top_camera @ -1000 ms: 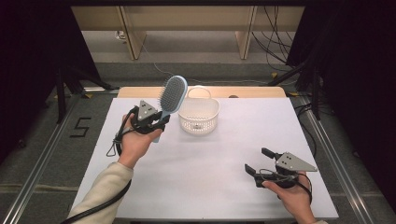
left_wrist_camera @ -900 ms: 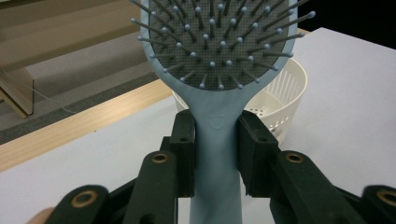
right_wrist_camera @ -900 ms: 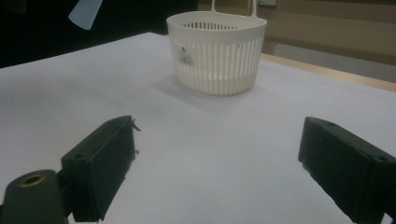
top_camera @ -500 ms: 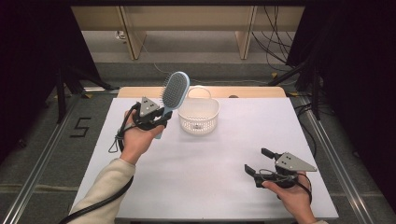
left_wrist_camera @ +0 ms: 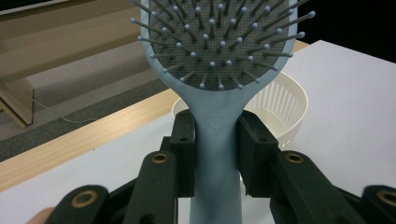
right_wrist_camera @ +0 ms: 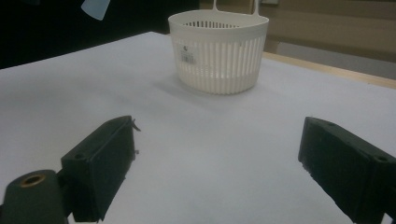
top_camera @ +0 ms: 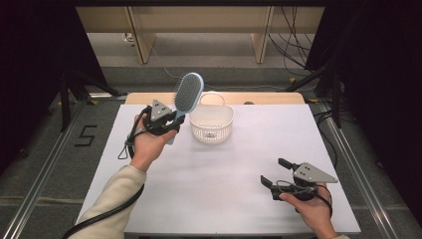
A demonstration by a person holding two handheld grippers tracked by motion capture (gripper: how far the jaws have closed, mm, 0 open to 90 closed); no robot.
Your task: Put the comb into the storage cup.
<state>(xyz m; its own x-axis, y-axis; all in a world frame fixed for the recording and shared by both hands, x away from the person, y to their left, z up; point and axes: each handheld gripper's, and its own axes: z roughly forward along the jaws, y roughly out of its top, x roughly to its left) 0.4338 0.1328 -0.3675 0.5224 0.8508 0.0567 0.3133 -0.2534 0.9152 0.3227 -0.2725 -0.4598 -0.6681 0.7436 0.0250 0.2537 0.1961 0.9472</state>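
Now: brush creeping toward the basket, left tongs gripping

Left tongs (top_camera: pixel 171 121) are clamping the pale blue hairbrush (top_camera: pixel 187 93) by its handle; in the left gripper view both black pads are pressing the neck (left_wrist_camera: pixel 215 140) just under the bristle head, jaws narrow around it. Brush is standing nearly upright in the air, head up and leaning a little toward the basket, bristles facing the person. Compared with a second ago the brush head is sitting slightly closer to the white slotted basket (top_camera: pixel 211 122), and the hand is edging that way only a little; grip is looking unchanged across the three high views. Brush is being held above the bench (top_camera: pixel 239 164), just beside the basket's left rim, not yet over its opening and not touching it.

Right tongs (top_camera: pixel 279 172) are resting low near the front right of the bench, well apart from the basket, jaws standing wide with nothing between them; the right gripper view is showing both pads (right_wrist_camera: pixel 100 163) spread over bare white surface, the basket (right_wrist_camera: pixel 218 51) farther off. Right hand is sitting where it was a second ago.

Reading: the carry is likely nearing its end, with the drop into the basket probably coming next; the brush needs to clear the rim and tip head-down or lie flat before release. Basket is looking empty from above.
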